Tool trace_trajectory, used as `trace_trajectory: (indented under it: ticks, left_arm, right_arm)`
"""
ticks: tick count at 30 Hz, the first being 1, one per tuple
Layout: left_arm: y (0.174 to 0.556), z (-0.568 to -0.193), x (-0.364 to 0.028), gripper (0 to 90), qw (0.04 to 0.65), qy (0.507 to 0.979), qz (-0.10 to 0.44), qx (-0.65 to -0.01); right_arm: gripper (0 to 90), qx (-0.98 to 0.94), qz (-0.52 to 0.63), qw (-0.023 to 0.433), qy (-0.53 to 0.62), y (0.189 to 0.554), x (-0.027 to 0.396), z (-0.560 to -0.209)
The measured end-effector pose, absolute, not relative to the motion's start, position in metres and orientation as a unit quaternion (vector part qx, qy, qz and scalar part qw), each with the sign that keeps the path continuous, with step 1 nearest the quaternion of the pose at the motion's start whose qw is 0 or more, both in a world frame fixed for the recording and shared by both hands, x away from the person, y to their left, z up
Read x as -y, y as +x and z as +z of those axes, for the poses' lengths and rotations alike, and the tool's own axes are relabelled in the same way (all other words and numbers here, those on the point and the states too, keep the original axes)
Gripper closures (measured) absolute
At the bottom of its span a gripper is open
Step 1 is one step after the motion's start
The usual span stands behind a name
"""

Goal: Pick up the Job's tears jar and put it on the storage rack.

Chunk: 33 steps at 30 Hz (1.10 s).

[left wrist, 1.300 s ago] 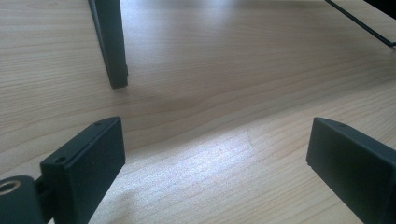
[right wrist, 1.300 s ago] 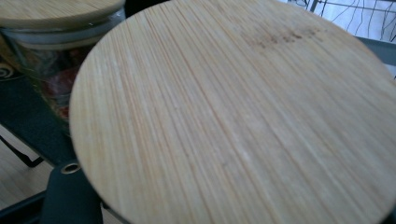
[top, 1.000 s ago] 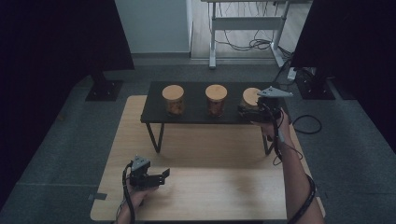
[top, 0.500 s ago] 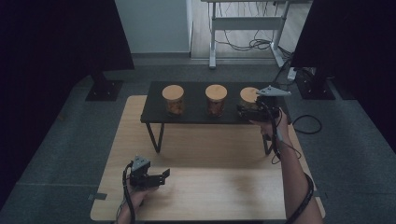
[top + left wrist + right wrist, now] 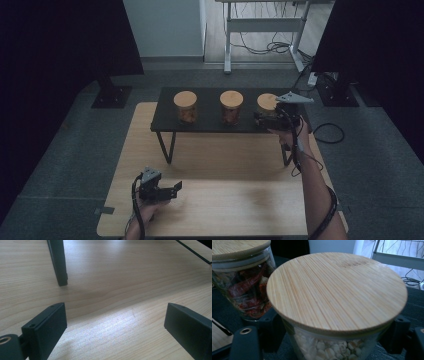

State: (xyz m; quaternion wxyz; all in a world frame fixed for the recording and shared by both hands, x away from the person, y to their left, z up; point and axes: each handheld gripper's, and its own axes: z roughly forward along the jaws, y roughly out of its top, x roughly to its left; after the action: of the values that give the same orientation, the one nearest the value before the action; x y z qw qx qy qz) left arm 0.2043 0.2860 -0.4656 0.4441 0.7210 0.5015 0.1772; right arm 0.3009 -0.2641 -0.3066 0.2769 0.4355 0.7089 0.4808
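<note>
Three bamboo-lidded glass jars (image 5: 231, 106), pale kernels (image 5: 329, 346), red chillies (image 5: 249, 293)

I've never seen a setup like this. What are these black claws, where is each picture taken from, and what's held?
A person holds a two-jaw gripper in each hand. The high view looks down from above; the gripper views come from cameras riding on the grippers. On the wooden table stands a black shelf with a left jar, a middle jar and a right jar, all lidded. The right gripper has the right jar between its jaws, which have just been opening. The left gripper sits open near the table's front, holding nothing.
</note>
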Motion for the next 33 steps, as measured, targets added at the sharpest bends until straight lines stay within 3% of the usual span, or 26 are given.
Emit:
trace_trajectory:
  ticks: [12,33]
  left_arm:
    - [0.204,-0.466,-0.287,4.0,0.442,0.719,0.178,-0.506]
    - [0.201,-0.465,-0.286,4.0,0.441,0.720,0.178,-0.505]
  right_arm:
    - [7.7,-0.715,0.475,0.272,0.434,0.300,0.262,-0.302]
    - [2.5,-0.706,0.485,0.279,0.434,0.283,0.264,-0.306]
